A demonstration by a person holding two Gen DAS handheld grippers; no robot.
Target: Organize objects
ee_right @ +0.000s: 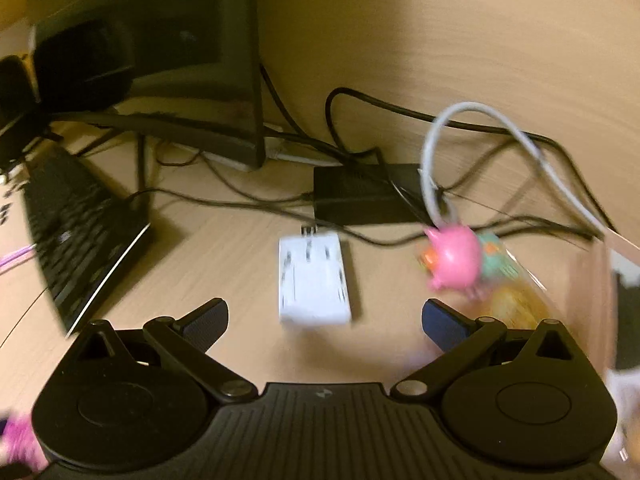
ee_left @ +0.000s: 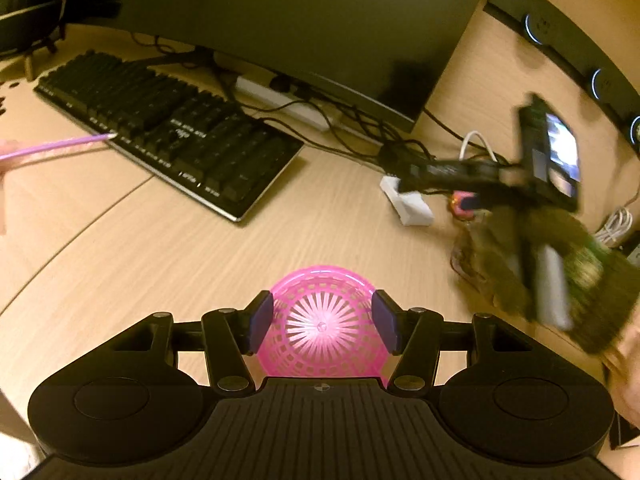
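On the wooden counter (ee_left: 168,256), a black keyboard (ee_left: 168,132) lies in front of a dark monitor (ee_left: 288,20), with black cables trailing behind it.

Left tool (ee_left: 322,322): the pink lattice basket (ee_left: 322,320) sits between its two blue pads (ee_left: 262,322), which bear on the basket's opposite sides; the tool is part closed and grips the basket. The basket's open mouth faces the camera, its radial bottom visible inside. A thin pink stick (ee_left: 56,146) enters from the left edge, its tip over the keyboard's near edge.

Right tool (ee_right: 324,316): jaws spread wide, nothing between the pads. A white charger block (ee_right: 314,280) lies flat on the counter just ahead of the fingers, its prongs pointing away. Right of it, a pink pig-shaped toy (ee_right: 454,258) rests against colourful items inside a clear container (ee_right: 568,280); the picture is blurred, so the contents cannot be identified. A white cable (ee_right: 436,152) loops above the toy. A black adapter box (ee_right: 356,196) sits behind the charger block.
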